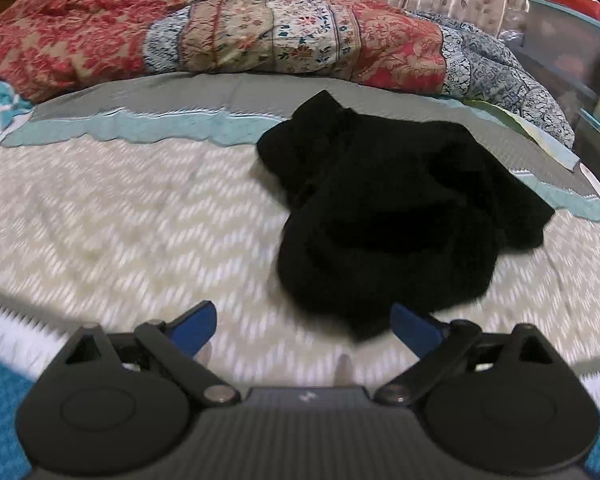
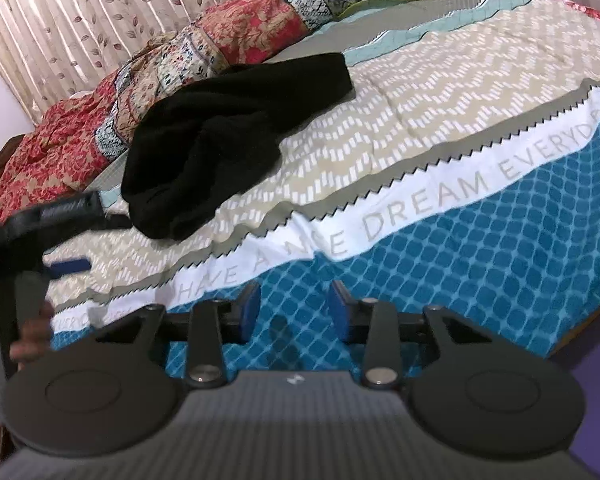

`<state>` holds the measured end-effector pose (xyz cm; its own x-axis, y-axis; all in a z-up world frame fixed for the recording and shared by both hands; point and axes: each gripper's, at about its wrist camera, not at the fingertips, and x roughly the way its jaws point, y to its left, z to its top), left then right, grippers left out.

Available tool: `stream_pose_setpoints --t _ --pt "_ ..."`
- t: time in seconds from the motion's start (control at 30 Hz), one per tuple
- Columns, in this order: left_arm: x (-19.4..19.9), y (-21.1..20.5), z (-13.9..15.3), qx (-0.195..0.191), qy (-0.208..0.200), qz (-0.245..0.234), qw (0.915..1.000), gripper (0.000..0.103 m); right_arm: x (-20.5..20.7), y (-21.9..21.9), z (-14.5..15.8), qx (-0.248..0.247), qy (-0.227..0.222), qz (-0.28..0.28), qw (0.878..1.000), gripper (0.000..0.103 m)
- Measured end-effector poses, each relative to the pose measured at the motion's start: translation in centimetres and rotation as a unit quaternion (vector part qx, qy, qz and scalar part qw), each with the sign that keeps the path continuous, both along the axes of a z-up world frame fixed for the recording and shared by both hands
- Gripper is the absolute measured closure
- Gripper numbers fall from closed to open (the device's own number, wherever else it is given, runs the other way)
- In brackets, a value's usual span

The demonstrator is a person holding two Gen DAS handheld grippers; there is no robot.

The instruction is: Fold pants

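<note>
Black pants [image 1: 384, 216] lie crumpled, no clear axis; left tongs [image 1: 304, 326] wide, right tongs [image 2: 294, 312] part-open, both empty

Bedding and drapes around my workspace

I see the bedspread [image 2: 420, 128] spread flat, its beige zigzag panel bordered by a white band [image 2: 380, 216] lettered "HAVE A NICE DREAM EVERYDAY", with a blue lattice-print section [image 2: 480, 280] nearest me and grey and pale teal strips [image 1: 148, 128] on the far side. Beyond those strips a patchwork quilt [image 1: 260, 36] of red floral, cream floral and blue-and-white patches lies bunched along the far edge of the bed. Behind it hangs a pleated cream curtain [image 2: 80, 20] printed with small leaves.
</note>
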<state>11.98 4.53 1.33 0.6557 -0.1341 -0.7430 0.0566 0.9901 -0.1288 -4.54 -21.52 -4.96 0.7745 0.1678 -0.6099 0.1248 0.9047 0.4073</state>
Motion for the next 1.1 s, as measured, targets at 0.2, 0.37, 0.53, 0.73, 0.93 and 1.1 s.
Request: stream_pose_setpoints --t 0.2,0.37,0.53,0.73,0.93,1.1 --pt "4.3 -1.5 -2.9 -0.033 0.038 -0.019 0.9986 0.087 3.0 -2.3 0.2 -0.002 -0.01 -0.009 1.0 0.06" --pt "0.4 1.5 0.3 -0.06 -0.032 -0.001 0.9977 0.092 6.1 -4.2 1.6 -0.002 -0.041 -0.01 0.999 0.06" --pt "-8.0 8.5 4.9 -0.042 -0.125 0.023 0.9911 0.092 9.4 -6.7 4.3 -0.005 -0.076 -0.035 0.997 0.06" --pt "-13.3 12.5 3.5 0.022 -0.109 0.06 0.992 0.079 15.0 -4.1 7.8 -0.074 -0.115 0.035 0.99 0.058" --pt "-13.0 15.3 1.2 -0.055 -0.076 0.117 0.9887 0.034 23.4 1.2 6.6 -0.096 -0.079 0.179 0.976 0.03" --pt "-9.8 18.2 -0.1 -0.134 -0.076 0.132 0.9792 0.008 30.3 4.7 3.8 -0.111 -0.011 0.195 0.974 0.026"
